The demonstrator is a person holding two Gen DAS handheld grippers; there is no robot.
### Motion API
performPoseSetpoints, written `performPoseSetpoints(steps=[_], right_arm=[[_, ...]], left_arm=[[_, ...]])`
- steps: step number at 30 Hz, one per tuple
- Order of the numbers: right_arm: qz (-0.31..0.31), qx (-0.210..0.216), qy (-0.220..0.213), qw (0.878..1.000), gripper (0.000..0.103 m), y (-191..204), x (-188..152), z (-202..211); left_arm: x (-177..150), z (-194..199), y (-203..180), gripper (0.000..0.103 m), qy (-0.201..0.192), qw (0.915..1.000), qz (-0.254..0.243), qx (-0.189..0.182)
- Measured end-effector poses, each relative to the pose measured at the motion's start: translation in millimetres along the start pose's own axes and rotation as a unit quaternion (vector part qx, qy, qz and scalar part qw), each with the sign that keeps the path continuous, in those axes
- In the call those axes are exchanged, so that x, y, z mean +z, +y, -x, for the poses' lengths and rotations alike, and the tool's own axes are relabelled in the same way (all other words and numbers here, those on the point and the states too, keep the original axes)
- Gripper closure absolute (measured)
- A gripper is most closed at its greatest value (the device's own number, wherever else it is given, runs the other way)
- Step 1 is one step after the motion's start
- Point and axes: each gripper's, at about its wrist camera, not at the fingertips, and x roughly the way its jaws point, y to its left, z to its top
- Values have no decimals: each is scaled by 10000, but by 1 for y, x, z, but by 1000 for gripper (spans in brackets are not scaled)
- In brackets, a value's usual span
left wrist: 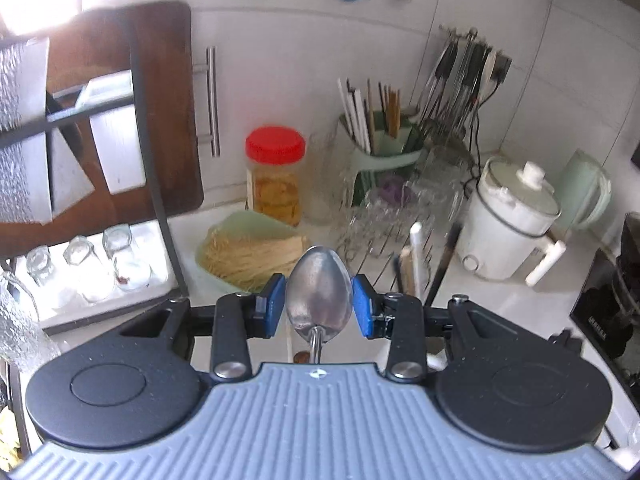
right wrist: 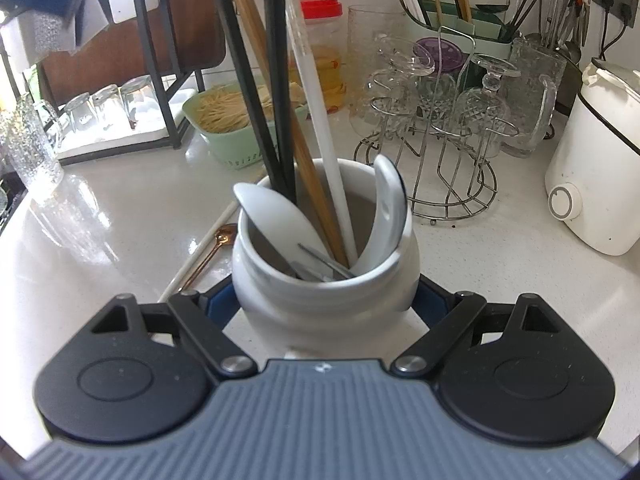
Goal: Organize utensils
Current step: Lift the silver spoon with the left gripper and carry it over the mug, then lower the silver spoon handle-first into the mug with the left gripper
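My left gripper is shut on a steel spoon, its bowl upright between the blue pads, held above the counter. My right gripper is shut on a white ceramic jar that stands on the white counter. The jar holds two white ceramic spoons, black, wooden and white chopsticks and some metal utensils at the bottom. A copper spoon and a white chopstick lie on the counter left of the jar.
A green basket of noodles, a red-lidded jar, a wire rack with glasses, a green utensil holder, a white cooker and a black rack with upturned glasses stand behind.
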Motion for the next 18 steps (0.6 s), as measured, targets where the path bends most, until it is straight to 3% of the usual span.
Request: performPoseSetpoints(steps=[10, 15, 18], right_arm=[[203, 166, -30, 9997, 12, 5, -1, 0], [240, 204, -44, 9995, 12, 4, 0, -1], [239, 219, -67, 9995, 12, 3, -1, -1]], left_arm=[[35, 27, -43, 61, -627, 9968, -242, -441], [44, 20, -71, 61, -839, 9934, -582, -523], [43, 11, -83, 61, -871, 9925, -529, -678]])
